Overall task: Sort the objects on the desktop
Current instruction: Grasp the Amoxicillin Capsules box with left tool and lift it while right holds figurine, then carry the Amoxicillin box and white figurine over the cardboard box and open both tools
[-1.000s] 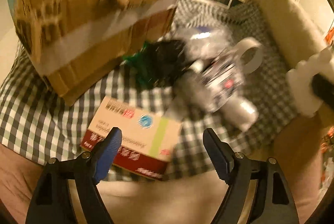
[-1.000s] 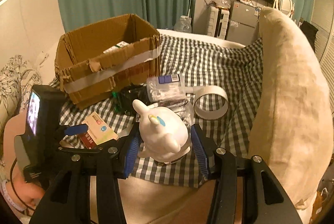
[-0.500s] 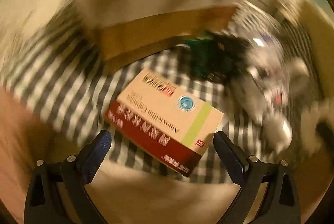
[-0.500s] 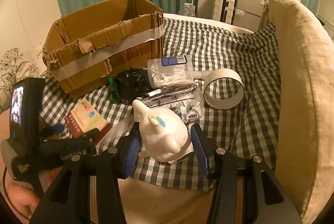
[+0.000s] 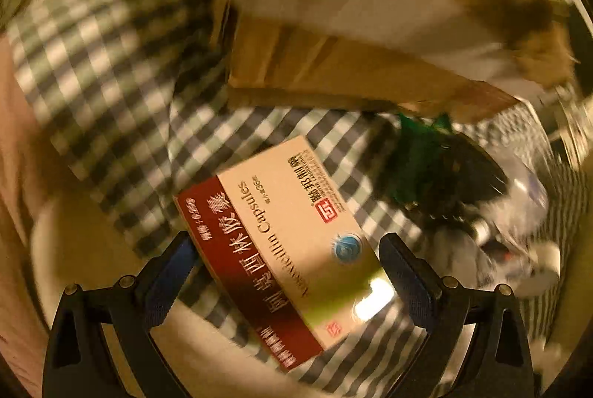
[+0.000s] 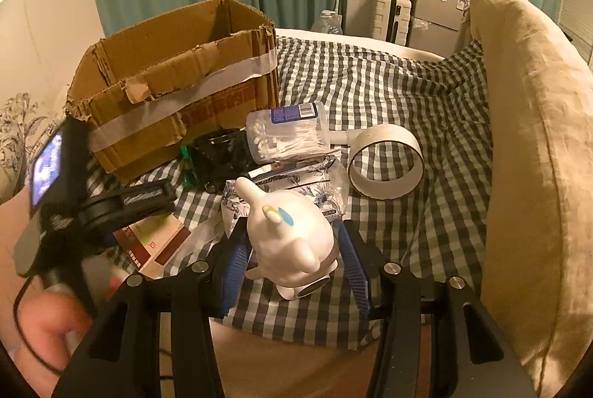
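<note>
The medicine box (image 5: 285,246) is lying flat on the checked cloth (image 5: 111,94), slanting between the wide-apart fingers of the left gripper (image 5: 287,272); neither pad is touching it. From the right wrist view the same box (image 6: 155,242) is sitting at about eight o'clock of the white toy (image 6: 292,238), under the left gripper (image 6: 126,201). The right gripper (image 6: 296,260) is gripping the white toy, a blue pad pressing on each side. The cardboard box (image 6: 174,90) is standing at eleven o'clock of the toy. A clear tub of cotton swabs (image 6: 289,134) is lying at twelve o'clock, and a tape roll (image 6: 385,160) at one o'clock. A beige cushion (image 6: 537,157) is lining the right edge.
</note>
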